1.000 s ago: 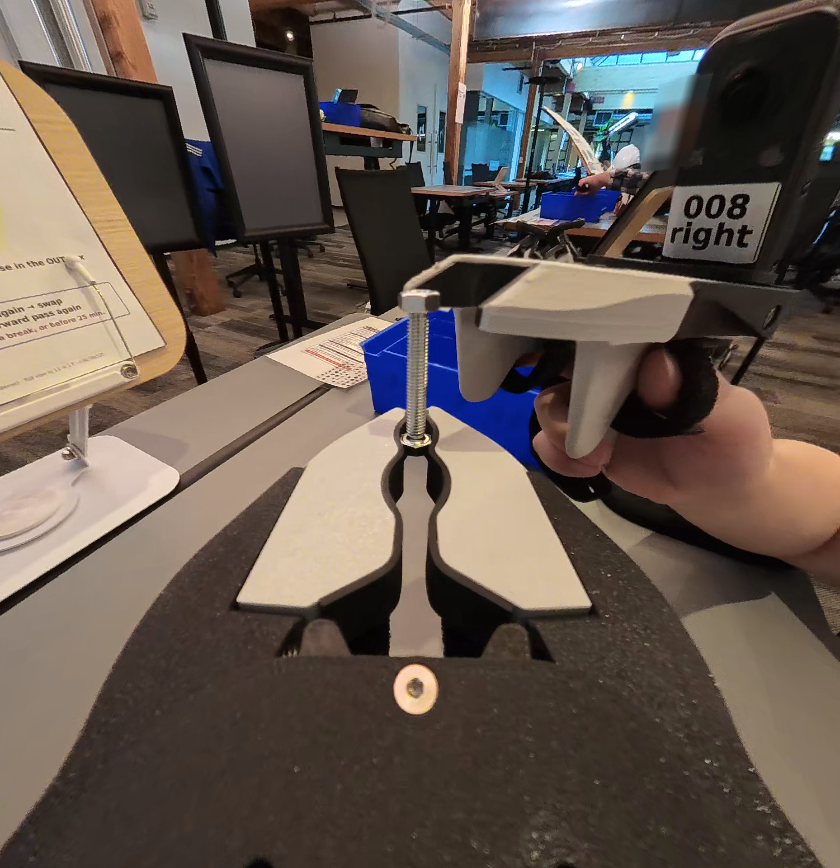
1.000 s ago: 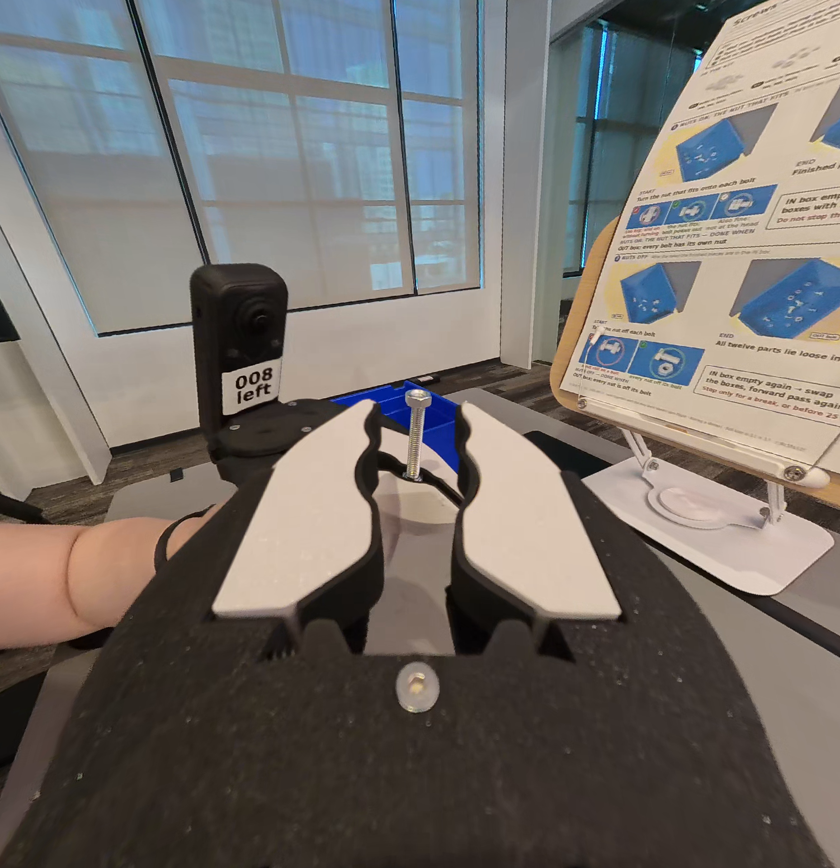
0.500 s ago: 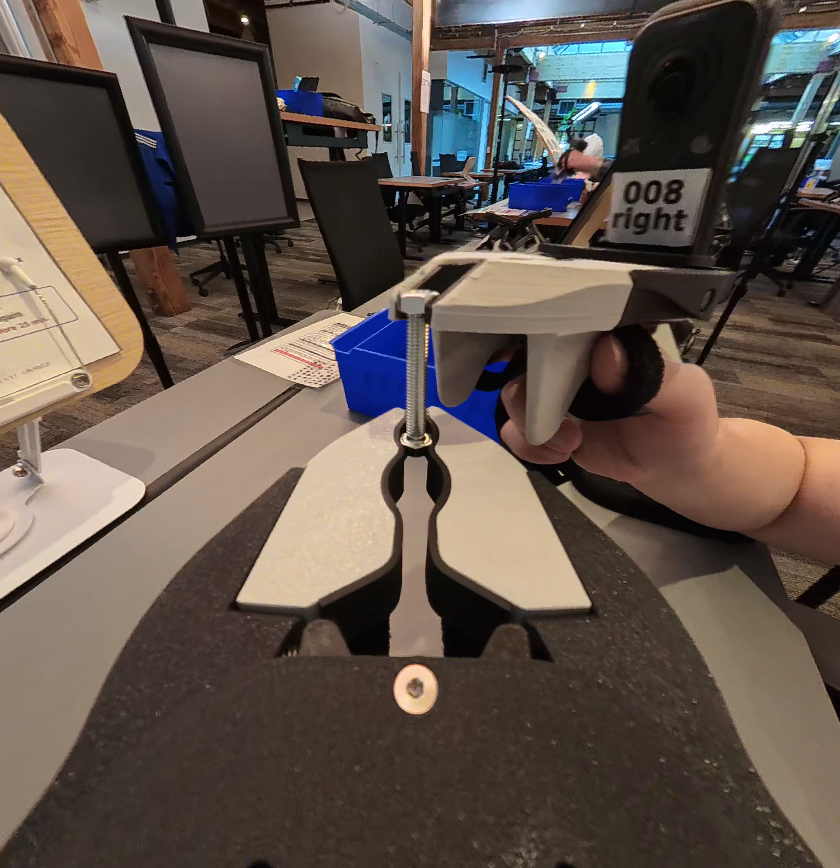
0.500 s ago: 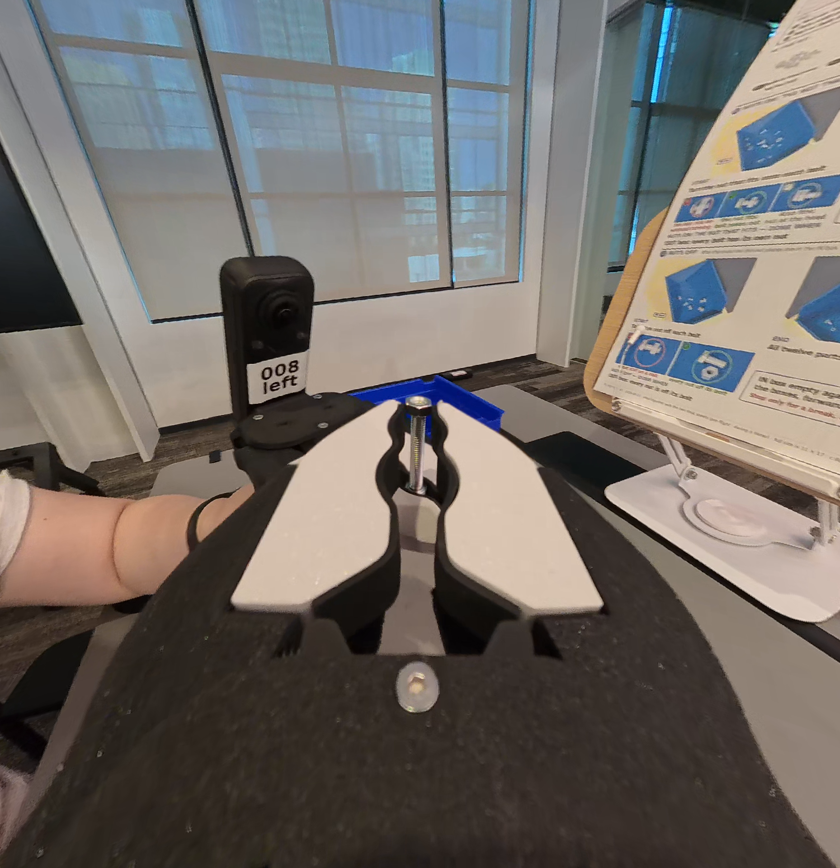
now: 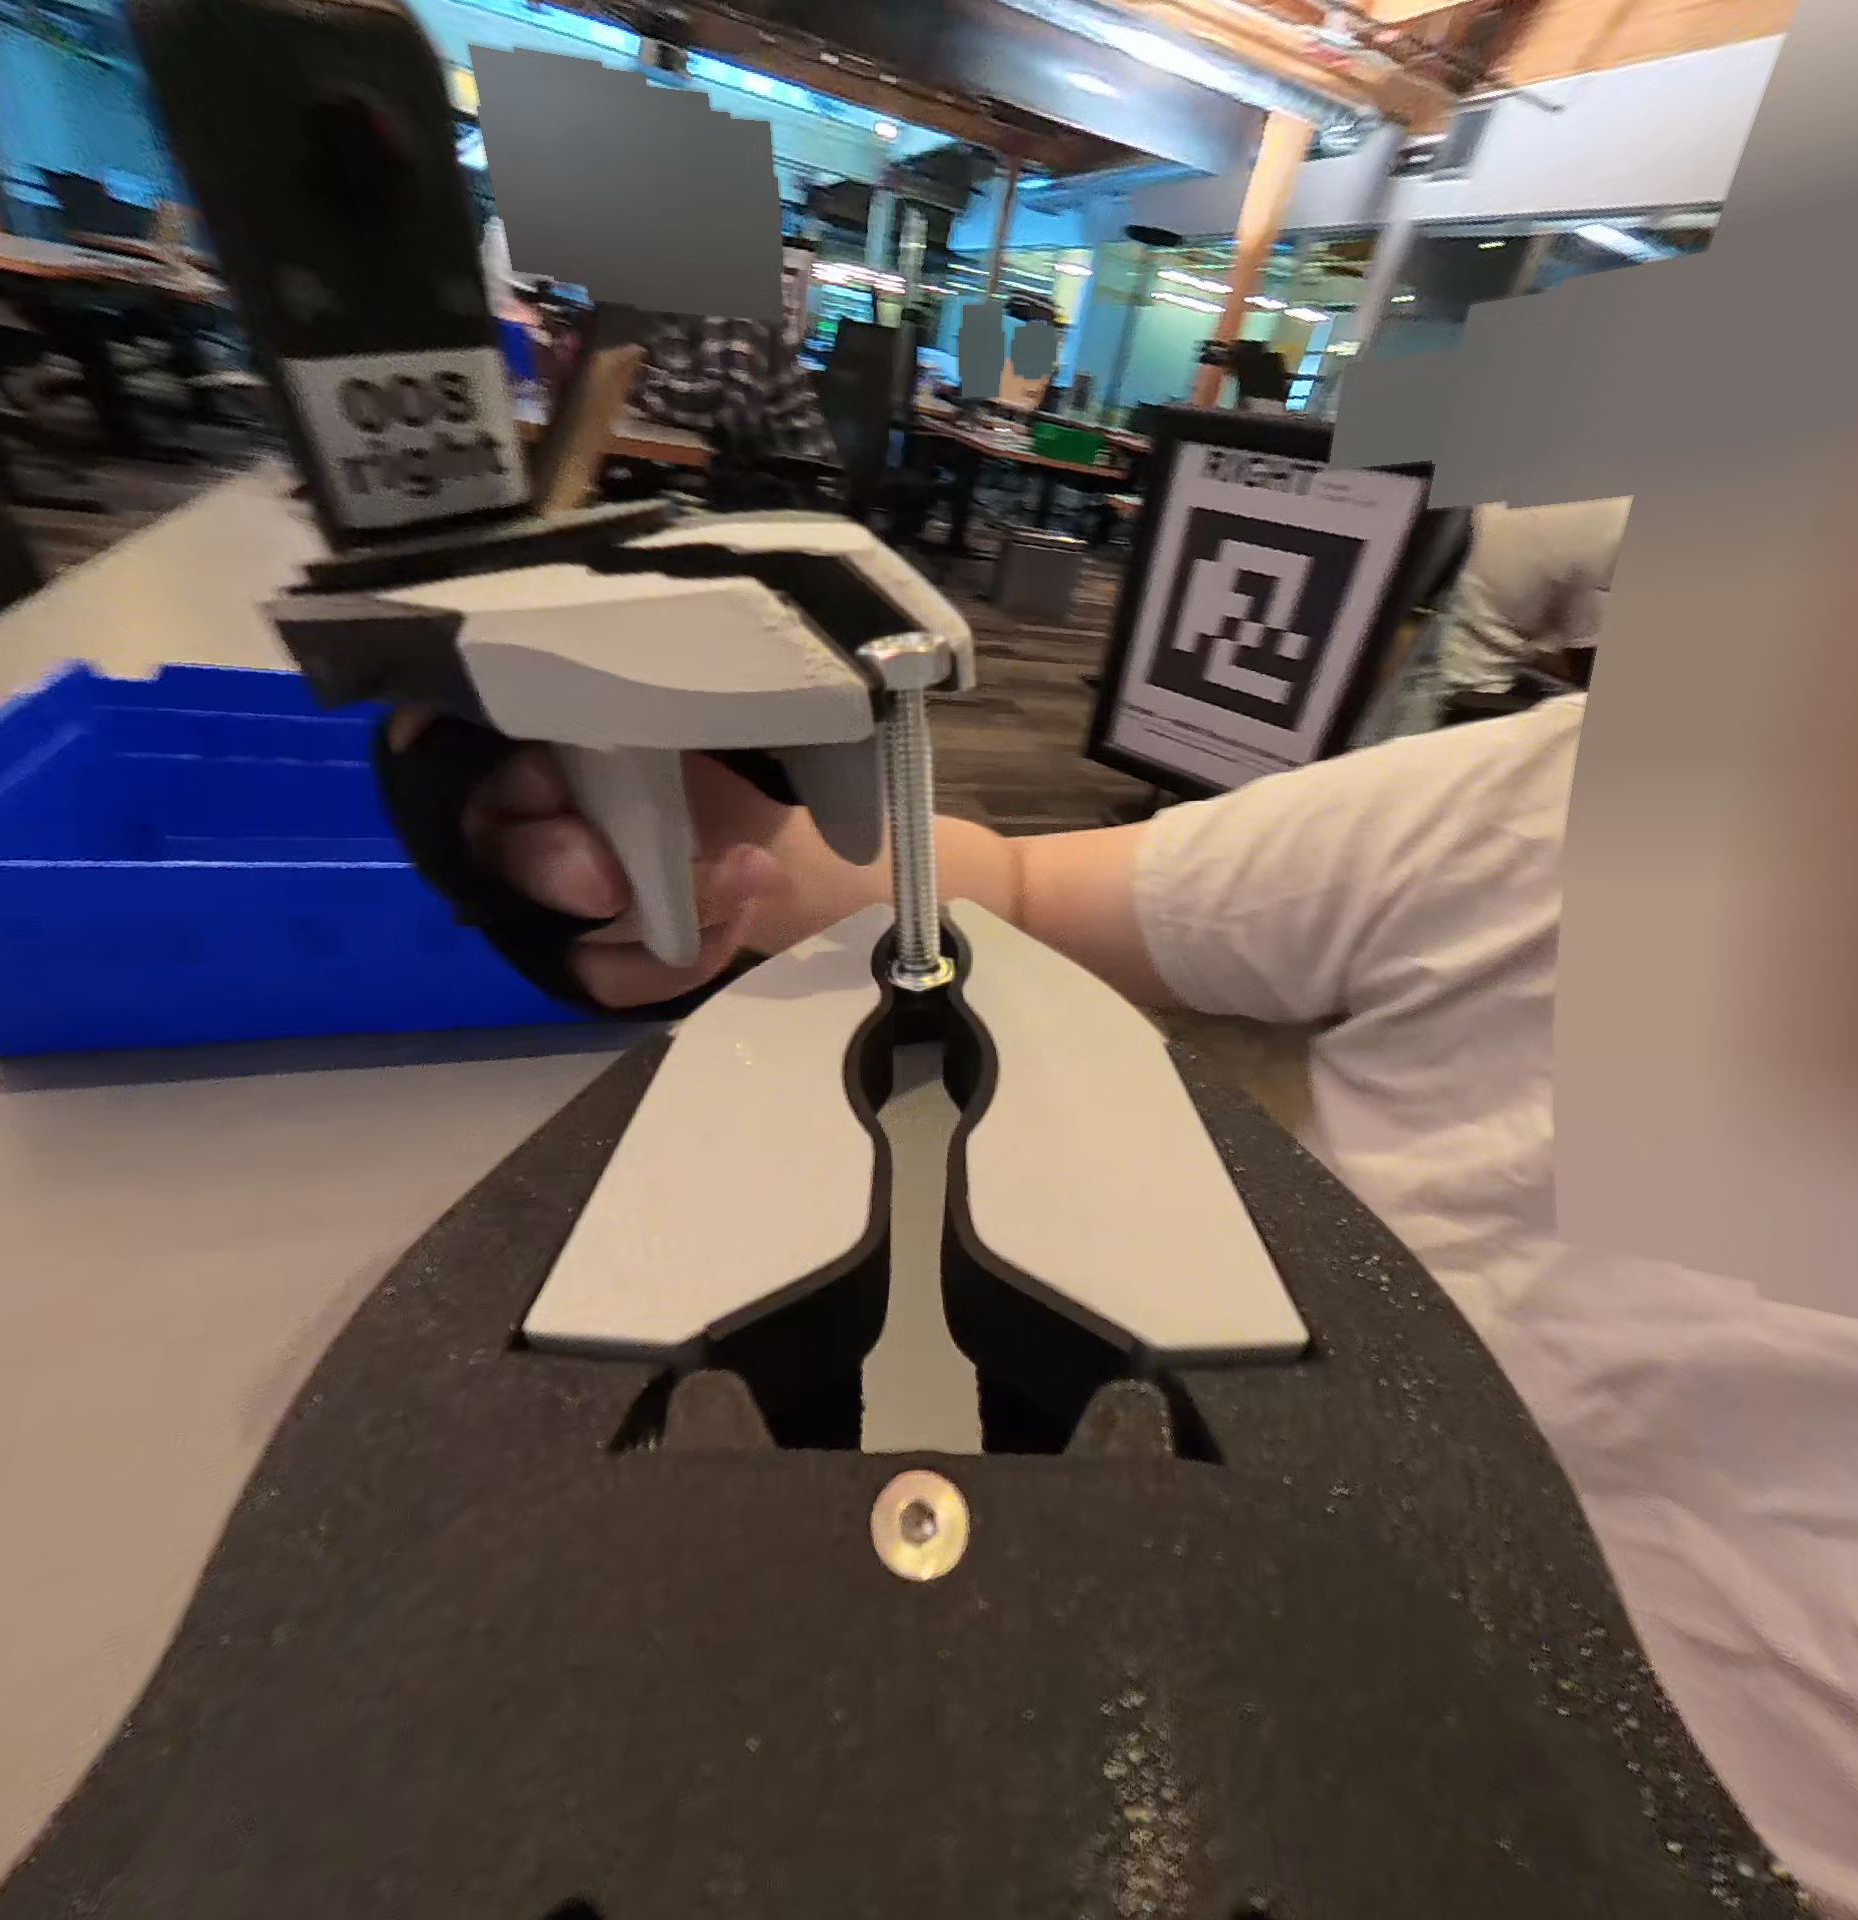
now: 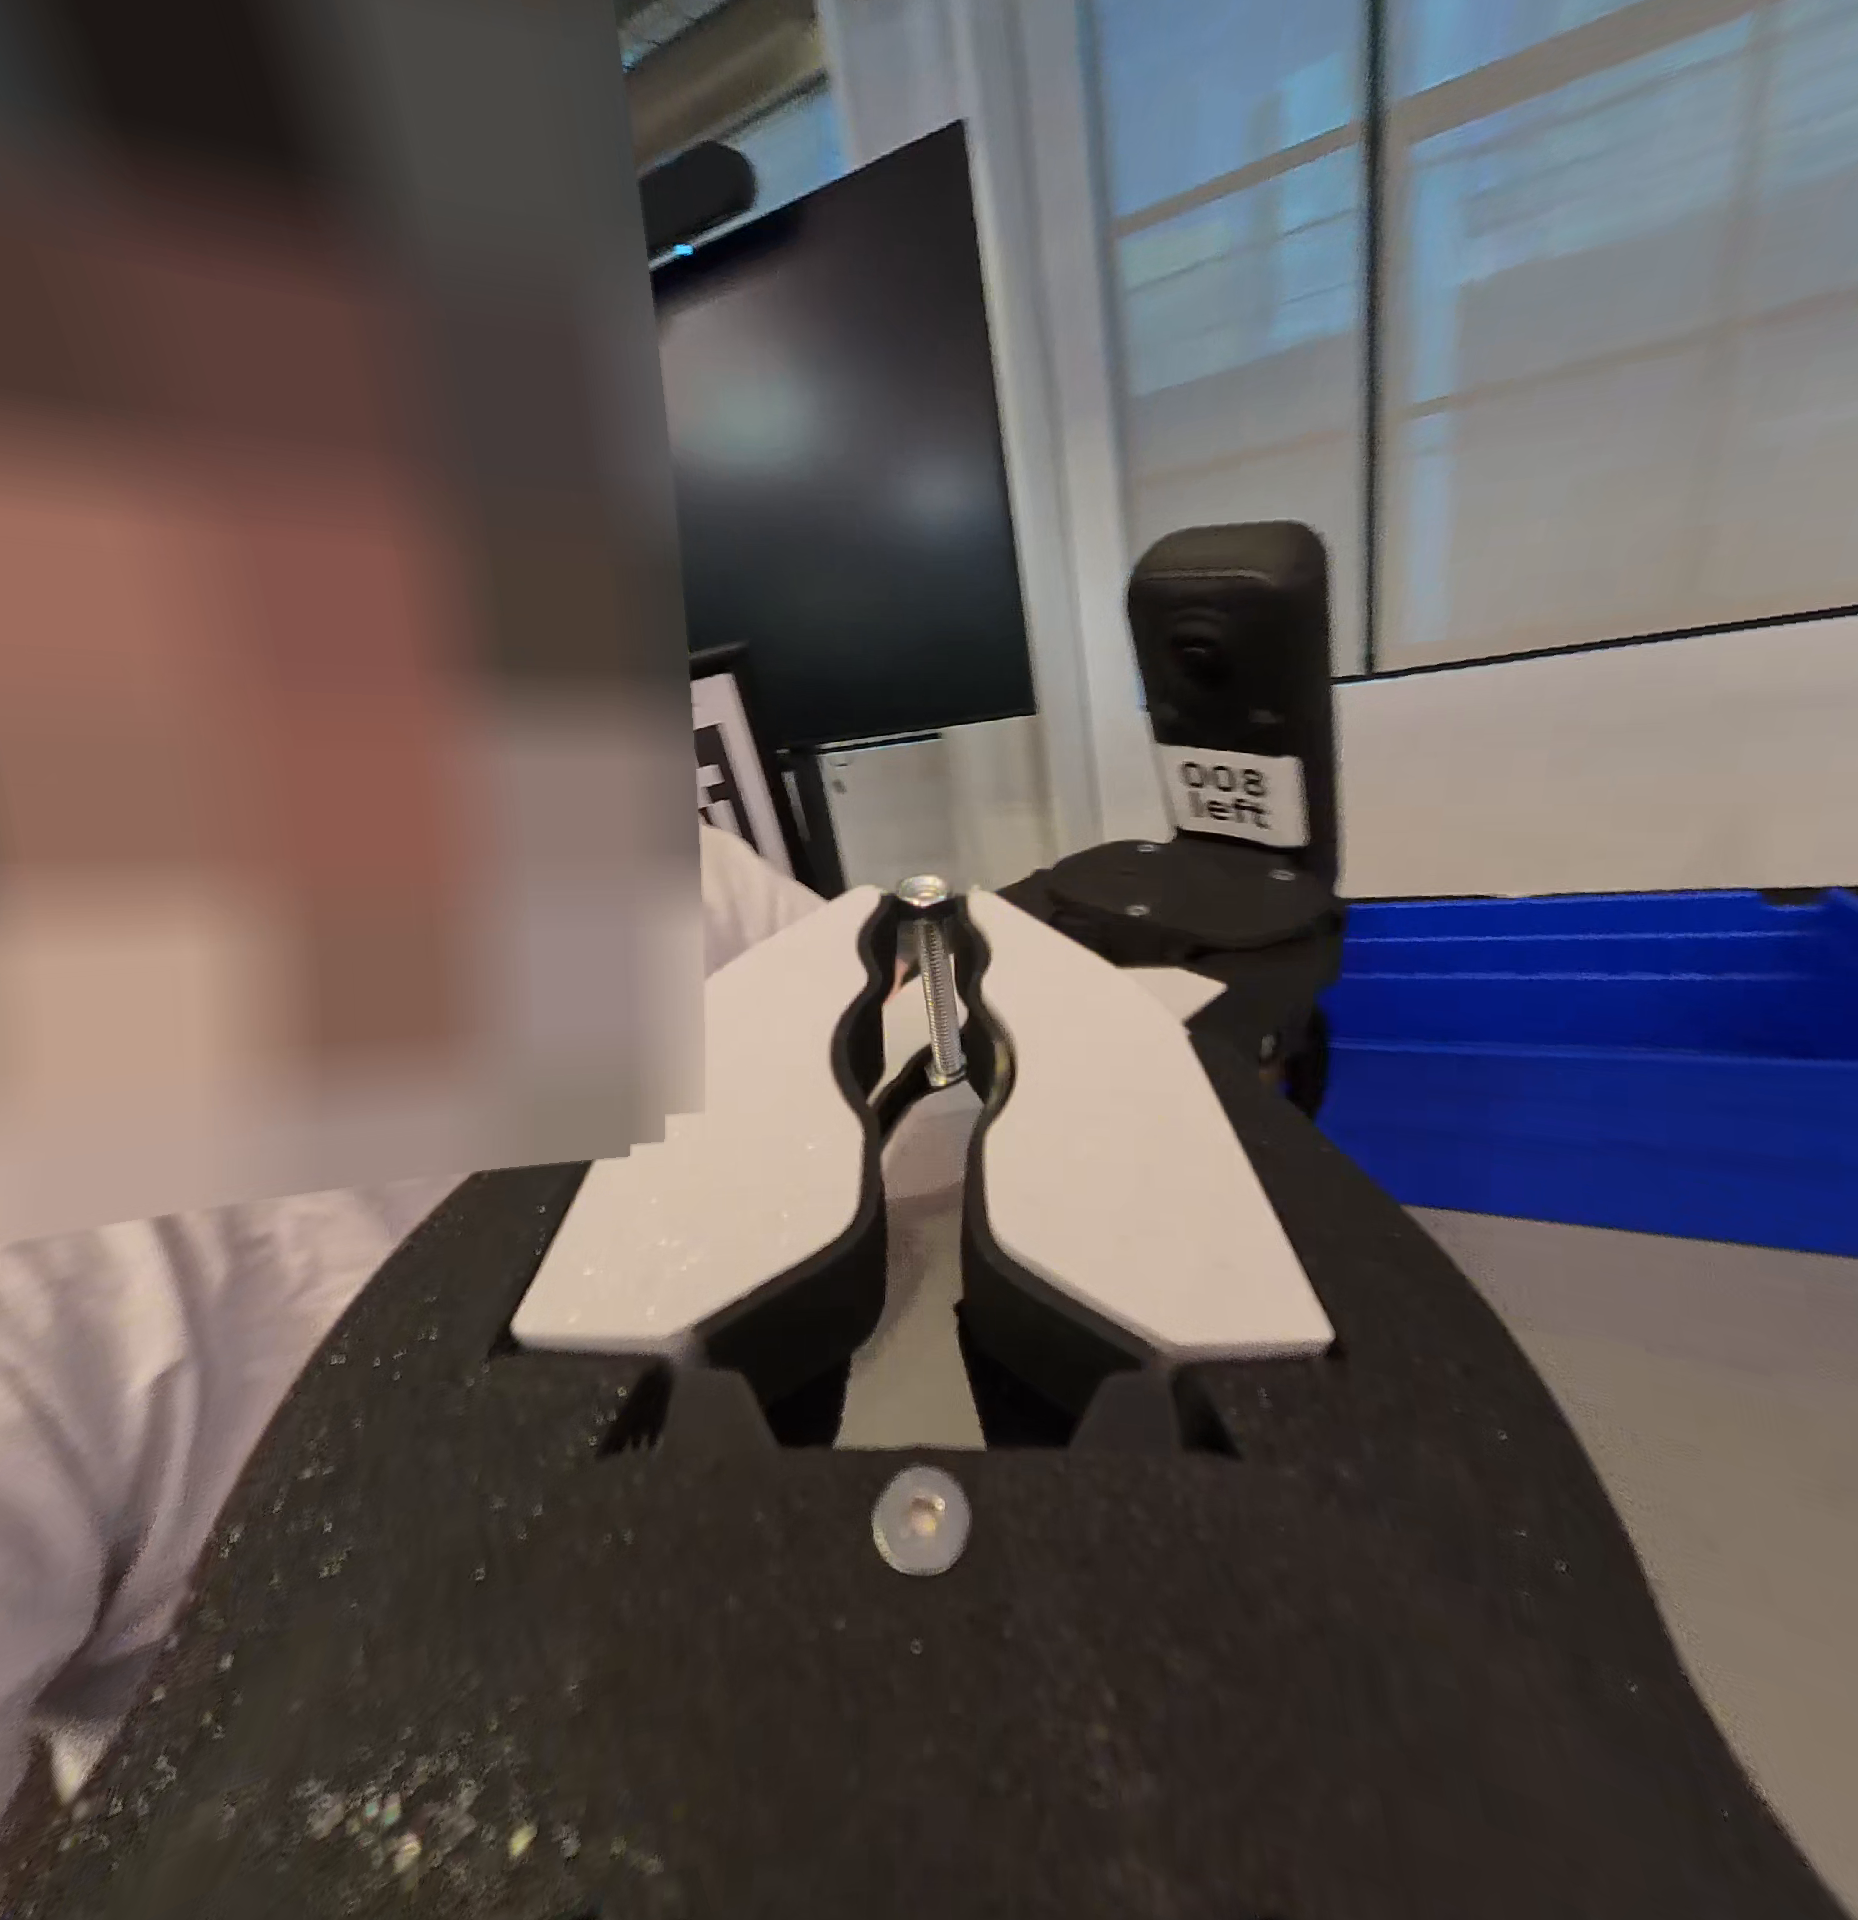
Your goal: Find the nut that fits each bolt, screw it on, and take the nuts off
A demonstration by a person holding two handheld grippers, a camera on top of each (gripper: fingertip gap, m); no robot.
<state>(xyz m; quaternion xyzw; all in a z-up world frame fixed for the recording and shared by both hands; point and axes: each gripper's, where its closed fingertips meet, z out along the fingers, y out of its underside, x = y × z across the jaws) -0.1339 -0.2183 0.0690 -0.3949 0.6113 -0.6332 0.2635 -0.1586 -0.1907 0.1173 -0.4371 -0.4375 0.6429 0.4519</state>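
Biggest thing here is the grey table [image 5: 125, 1195], with a blue plastic bin [image 5: 177, 862] sitting on it off to one side; the bin shows in the right wrist view too, behind the other tool. A person in a white short-sleeved shirt [image 5: 1372, 883] is right up close to both cameras, and there's a framed black-and-white marker board [image 5: 1257, 613] standing on the floor farther back in a blurry office. Now the tools: the left gripper [image 5: 920, 971] has its two grey fingers pulled together around the low end of a long silver bolt [image 5: 912, 831], pinching the nut [image 5: 923, 975] that sits near the bottom of the threads, so the bolt stands upright out of the fingertips. The right gripper [image 6: 930, 914] comes in level across the top, held by a hand [image 5: 613, 862] with a black strap around it, and its fingers are closed onto the bolt's hex head [image 6: 923, 891]. So the bolt is held at both ends, up in the air above the table, head at the top and nut at the bottom. From the right wrist view you look down the threaded shaft between the fingers, with the left tool's black camera block [image 6: 1231, 686] just behind it.
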